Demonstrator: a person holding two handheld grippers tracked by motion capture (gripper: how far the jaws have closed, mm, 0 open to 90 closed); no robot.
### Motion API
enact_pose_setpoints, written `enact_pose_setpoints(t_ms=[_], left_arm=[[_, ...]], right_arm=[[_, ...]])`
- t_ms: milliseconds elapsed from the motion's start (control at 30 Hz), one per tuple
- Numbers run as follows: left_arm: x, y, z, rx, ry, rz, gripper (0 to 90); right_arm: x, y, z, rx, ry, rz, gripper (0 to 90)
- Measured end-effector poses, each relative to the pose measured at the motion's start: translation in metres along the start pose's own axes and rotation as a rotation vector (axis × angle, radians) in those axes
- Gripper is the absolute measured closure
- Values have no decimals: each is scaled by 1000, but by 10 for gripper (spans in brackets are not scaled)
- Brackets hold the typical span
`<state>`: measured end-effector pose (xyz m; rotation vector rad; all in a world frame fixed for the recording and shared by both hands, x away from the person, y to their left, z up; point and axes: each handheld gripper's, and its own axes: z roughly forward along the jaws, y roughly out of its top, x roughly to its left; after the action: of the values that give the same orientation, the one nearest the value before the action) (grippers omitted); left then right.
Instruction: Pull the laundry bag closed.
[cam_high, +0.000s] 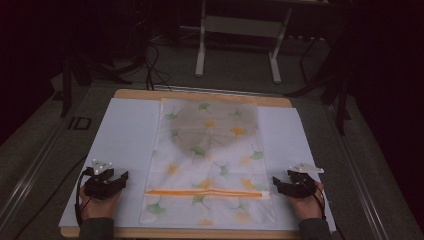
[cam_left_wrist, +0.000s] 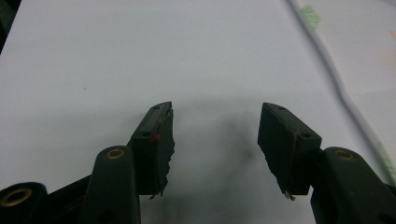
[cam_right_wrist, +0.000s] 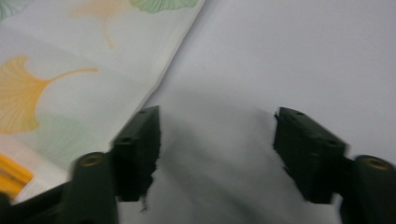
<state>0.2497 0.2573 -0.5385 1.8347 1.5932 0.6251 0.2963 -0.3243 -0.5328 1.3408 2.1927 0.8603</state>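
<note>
Pillowcase (cam_high: 207, 165) lies flat mid-table on the white sheet (cam_high: 122, 135), orange zipper (cam_high: 205, 193) near the person's edge, while left gripper (cam_high: 120, 179) and right gripper (cam_high: 276, 183) flank it with jaws spread, empty, likely staged to pinch both side edges.

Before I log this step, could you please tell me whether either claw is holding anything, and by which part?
Nothing is held. The left claw and the right claw are both open over the white sheet, beside the leaf-print pillowcase.
</note>
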Motion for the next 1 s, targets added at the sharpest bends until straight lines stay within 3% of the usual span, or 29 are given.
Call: enact_pose_setpoints(t_ms=[33, 133, 433, 633, 800, 1000], left_arm=[[0, 0, -1, -6, -6, 3, 459], [0, 1, -4, -16, -22, 24, 466], [-1, 0, -7, -9, -54, 57, 484], [-2, 0, -6, 2, -79, 67, 480], [-2, 0, -8, -8, -95, 76, 475], [-2, -1, -10, -6, -93, 79, 475]], right_arm=[[1, 0, 0, 4, -10, -10, 425], [5, 1, -3, -6, 20, -31, 484], [15, 5, -10, -7, 48, -91, 548], [22, 10, -14, -27, 98, -138, 536], [29, 16, -11, -7, 119, -156, 511], [39, 24, -8, 4, 134, -219, 489]])
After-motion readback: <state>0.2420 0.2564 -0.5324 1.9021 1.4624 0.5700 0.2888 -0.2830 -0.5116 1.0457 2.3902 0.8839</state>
